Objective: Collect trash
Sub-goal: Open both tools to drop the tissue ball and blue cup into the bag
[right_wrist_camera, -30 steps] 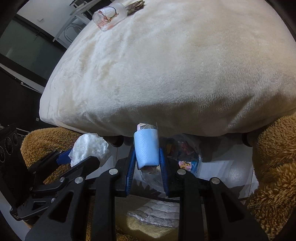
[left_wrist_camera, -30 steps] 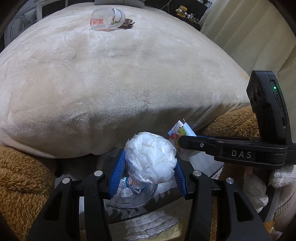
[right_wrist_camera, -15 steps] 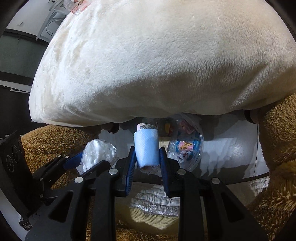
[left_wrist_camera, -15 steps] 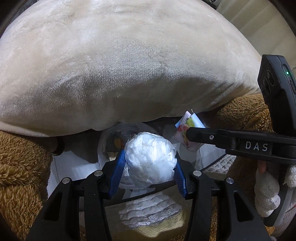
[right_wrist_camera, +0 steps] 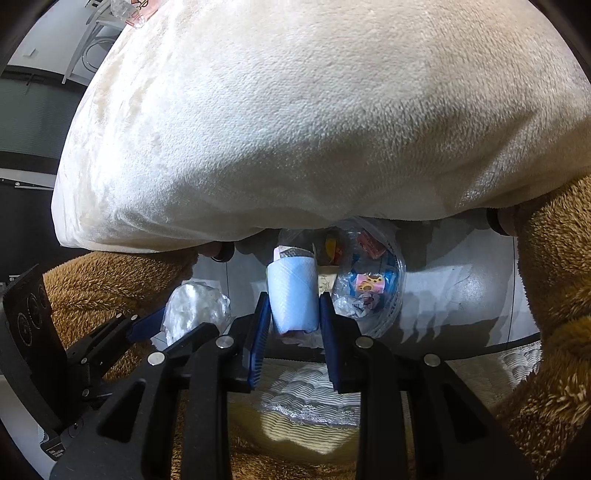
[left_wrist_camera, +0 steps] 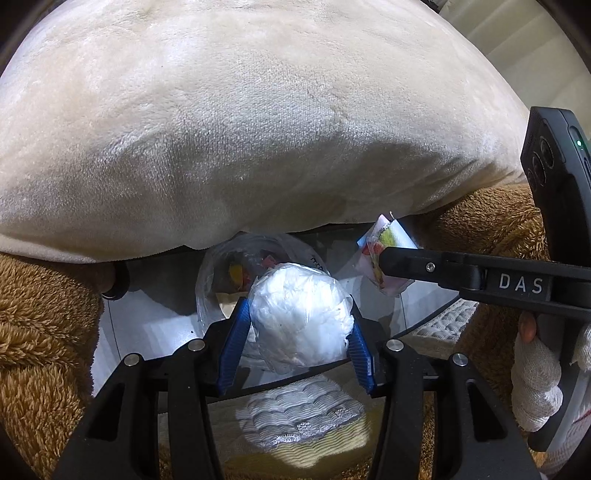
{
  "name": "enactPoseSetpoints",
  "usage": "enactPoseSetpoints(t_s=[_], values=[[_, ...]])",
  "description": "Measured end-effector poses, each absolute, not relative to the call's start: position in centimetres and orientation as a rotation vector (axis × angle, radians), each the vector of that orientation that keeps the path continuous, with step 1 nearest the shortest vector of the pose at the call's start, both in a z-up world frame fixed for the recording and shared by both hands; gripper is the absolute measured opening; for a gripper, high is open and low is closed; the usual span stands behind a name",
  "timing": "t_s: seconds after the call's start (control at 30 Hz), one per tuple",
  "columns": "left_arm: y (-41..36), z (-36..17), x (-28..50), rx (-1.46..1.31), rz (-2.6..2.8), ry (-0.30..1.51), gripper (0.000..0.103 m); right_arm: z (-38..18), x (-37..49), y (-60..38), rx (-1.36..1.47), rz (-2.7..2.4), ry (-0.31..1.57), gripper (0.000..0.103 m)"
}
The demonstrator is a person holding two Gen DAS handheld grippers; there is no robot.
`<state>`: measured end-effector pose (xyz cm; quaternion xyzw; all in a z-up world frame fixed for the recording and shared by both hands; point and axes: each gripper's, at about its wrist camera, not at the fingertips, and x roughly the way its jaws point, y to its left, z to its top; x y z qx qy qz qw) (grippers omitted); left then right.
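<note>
My left gripper (left_wrist_camera: 297,315) is shut on a crumpled white plastic wad (left_wrist_camera: 299,291), which bulges above its blue pads. It hangs just over a clear plastic bag (left_wrist_camera: 218,280) of colourful wrappers on the pale floor. My right gripper (right_wrist_camera: 293,299) is shut on a light blue packet (right_wrist_camera: 291,277) standing upright between the pads, close beside the same clear bag (right_wrist_camera: 373,295). In the left wrist view the packet's printed side (left_wrist_camera: 380,240) shows at the tip of the right gripper's finger (left_wrist_camera: 413,260). The white wad (right_wrist_camera: 195,310) also appears at lower left in the right wrist view.
A cream plush blanket (left_wrist_camera: 258,129) overhangs the bag from behind. Brown fleece (left_wrist_camera: 37,332) flanks the floor gap on both sides. A lace-trimmed cloth (left_wrist_camera: 303,417) lies under the grippers. A gloved hand (left_wrist_camera: 535,376) holds the right tool. A clear cup (right_wrist_camera: 133,11) lies far back on the blanket.
Both grippers have sunk and tipped downward over the clear bag, each still gripping its item. The cup on the blanket has slid out of the left wrist view.
</note>
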<state>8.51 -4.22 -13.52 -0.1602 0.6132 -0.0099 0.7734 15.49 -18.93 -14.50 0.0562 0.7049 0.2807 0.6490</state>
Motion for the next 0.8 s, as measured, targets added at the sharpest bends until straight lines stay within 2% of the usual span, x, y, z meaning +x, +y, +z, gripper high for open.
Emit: enactPoseSetpoints(t_s=[0.1,0.17,0.2,0.57,0.8], values=[[-4.2,-13.5,8.6,-0.358,-0.024,1.330,0.051,-14.5,15.6,-19.0,0.137,0.630,1.603,0.035],[-4.1,-13.4,8.6,-0.355,-0.019,1.327,0.055,-14.5,15.8,-19.3,0.158,0.618,1.604,0.050],[-4.0,-13.3,8.5,-0.357,-0.020,1.323,0.058,-14.6,15.9,-19.4,0.164,0.605,1.605,0.052],[-3.8,-12.7,8.5,-0.376,-0.019,1.293,0.058,-14.1,15.9,-19.4,0.165,0.609,1.581,0.052],[-3.6,-11.4,8.0,-0.368,-0.015,1.226,0.058,-11.5,15.1,-19.6,0.113,0.665,1.448,0.052]])
